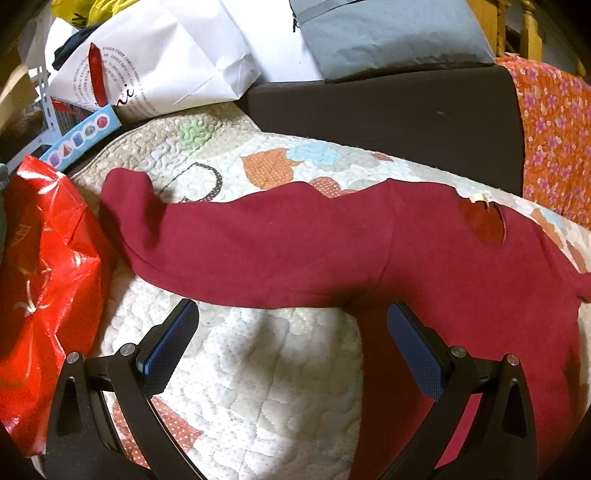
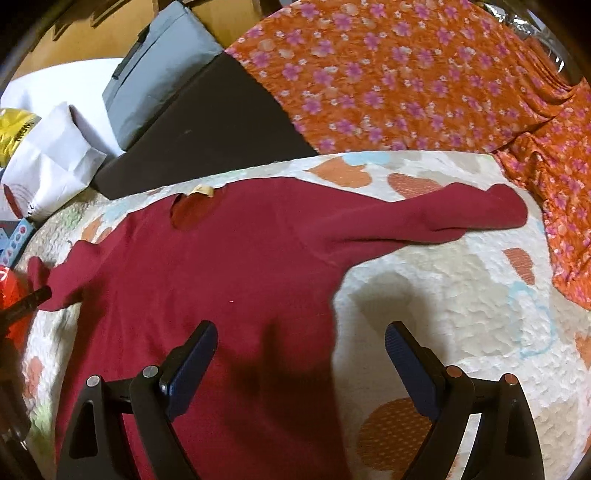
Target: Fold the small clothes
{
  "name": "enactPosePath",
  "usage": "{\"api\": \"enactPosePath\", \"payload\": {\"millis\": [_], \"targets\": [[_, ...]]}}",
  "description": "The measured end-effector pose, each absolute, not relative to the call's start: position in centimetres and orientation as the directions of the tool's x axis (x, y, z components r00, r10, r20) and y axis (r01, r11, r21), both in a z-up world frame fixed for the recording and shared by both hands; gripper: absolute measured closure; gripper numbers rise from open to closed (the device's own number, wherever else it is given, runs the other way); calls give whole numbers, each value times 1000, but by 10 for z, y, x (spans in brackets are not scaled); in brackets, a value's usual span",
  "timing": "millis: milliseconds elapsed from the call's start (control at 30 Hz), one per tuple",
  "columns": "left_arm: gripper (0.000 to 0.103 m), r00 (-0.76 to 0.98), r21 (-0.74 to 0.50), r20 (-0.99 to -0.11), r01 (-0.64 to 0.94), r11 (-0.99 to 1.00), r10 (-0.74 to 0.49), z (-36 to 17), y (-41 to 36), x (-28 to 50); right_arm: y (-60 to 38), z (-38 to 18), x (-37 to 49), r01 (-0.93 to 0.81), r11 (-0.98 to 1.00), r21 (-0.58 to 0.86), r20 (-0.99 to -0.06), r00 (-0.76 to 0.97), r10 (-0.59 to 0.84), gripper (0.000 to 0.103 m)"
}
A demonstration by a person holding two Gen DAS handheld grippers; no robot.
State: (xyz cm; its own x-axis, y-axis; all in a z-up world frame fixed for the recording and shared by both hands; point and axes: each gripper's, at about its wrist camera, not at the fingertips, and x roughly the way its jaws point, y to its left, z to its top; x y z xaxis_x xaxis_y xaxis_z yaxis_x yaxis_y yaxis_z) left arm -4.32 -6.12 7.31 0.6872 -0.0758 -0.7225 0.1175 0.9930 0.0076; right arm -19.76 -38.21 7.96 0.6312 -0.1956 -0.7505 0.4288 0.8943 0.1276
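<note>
A dark red long-sleeved top [image 1: 332, 243] lies spread flat on a quilted patterned blanket [image 1: 258, 369], neck opening away from me. My left gripper [image 1: 291, 314] is open and empty, just above the blanket below the left sleeve, its right finger over the top's side. The top also shows in the right wrist view [image 2: 229, 266], its right sleeve stretched out to the right. My right gripper [image 2: 299, 332] is open and empty, its left finger over the body and its right finger over the blanket [image 2: 461, 295].
A shiny red bag [image 1: 48, 288] lies at the blanket's left edge. White paper bags [image 1: 159, 62], a grey pouch [image 1: 388, 33] and a dark block [image 1: 388, 110] stand behind. An orange floral cloth [image 2: 424, 81] lies at the back right.
</note>
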Motion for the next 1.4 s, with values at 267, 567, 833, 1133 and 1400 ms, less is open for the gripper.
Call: {"api": "enactPosePath", "payload": {"millis": [267,567,833,1133,1400], "targets": [[1,684,15,-724,144,989,-89,71,-71,-45,-380,74,-192,439,892,108,-769,606,-205,12],[1,675,25,-729,196,980,-116,69,-89,-53,-370,71,-187,442,894,73,-787,576,-221,12],[1,665,30,-735,220,975,-127,65,-98,-55,-367,66,-183,446,894,51,-801,552,-230,12],[1,666,40,-734,242,969,-136,64,-106,-59,-359,63,-177,449,892,49,-813,536,-226,12],[1,661,31,-738,233,972,-135,65,-106,-57,-348,69,-160,453,885,110,-813,553,-182,12]]}}
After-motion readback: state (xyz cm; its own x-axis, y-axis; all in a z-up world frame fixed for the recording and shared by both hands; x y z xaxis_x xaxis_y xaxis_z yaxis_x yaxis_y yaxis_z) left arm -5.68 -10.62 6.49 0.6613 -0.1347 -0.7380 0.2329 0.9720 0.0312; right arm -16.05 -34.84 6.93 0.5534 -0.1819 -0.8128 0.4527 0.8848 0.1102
